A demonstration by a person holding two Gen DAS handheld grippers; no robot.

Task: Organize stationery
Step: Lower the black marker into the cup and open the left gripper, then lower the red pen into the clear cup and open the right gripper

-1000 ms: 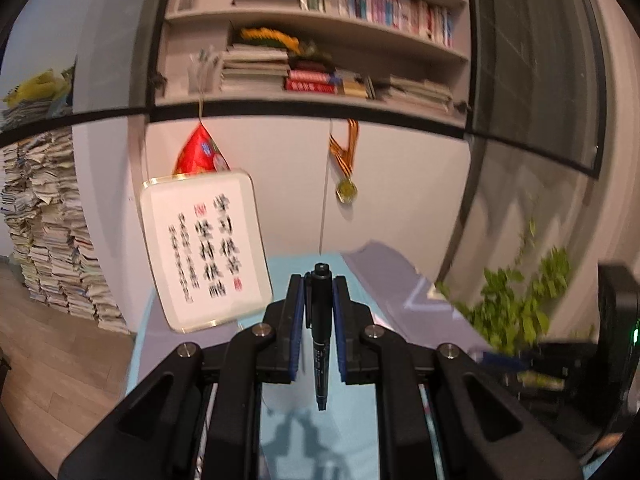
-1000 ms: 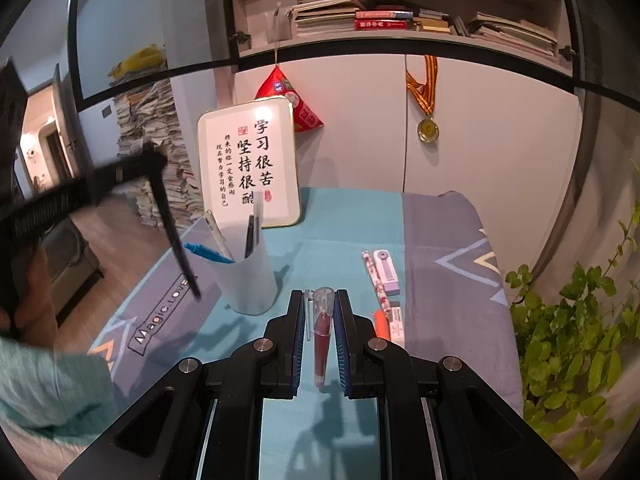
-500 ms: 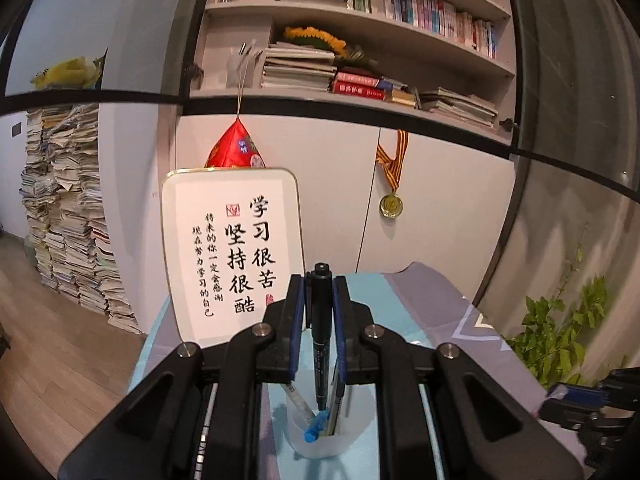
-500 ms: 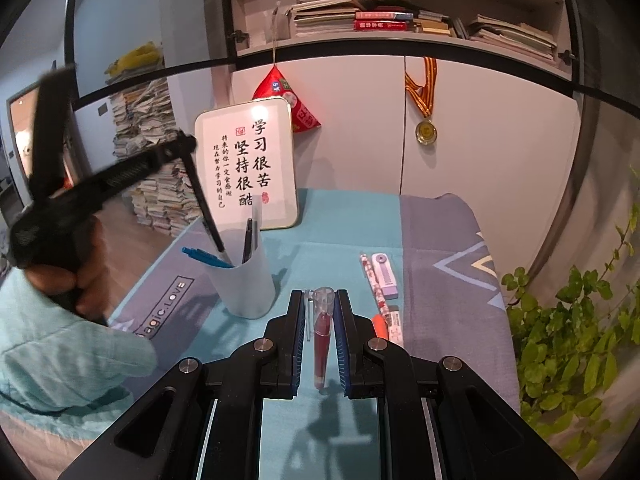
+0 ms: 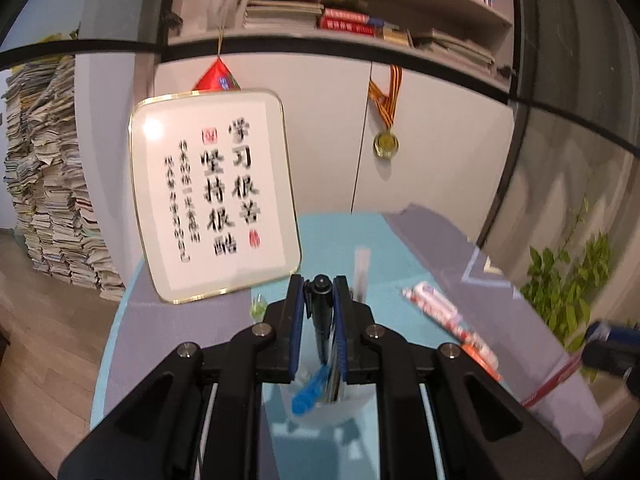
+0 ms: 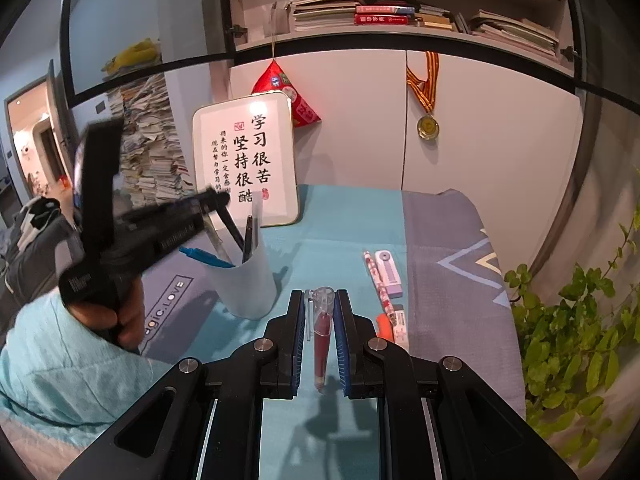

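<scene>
Behind the cup, a plaque reads "学习很苦"; each gripper clamps a pen.

Black marker pen: lower end is disappearing into the translucent white plastic cup, itself blurring. Calligraphy on the gold-rimmed white plaque is smearing, unreadable.

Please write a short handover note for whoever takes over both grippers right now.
Left gripper: shut on a black pen, tip down over the white cup.
Right gripper: shut on a red pen, held above the blue mat.
Done: several pens stand in the cup.
Left: drop the black pen in, then the red one; a patterned pen, a white eraser case and an orange item lie on the mat.
</scene>
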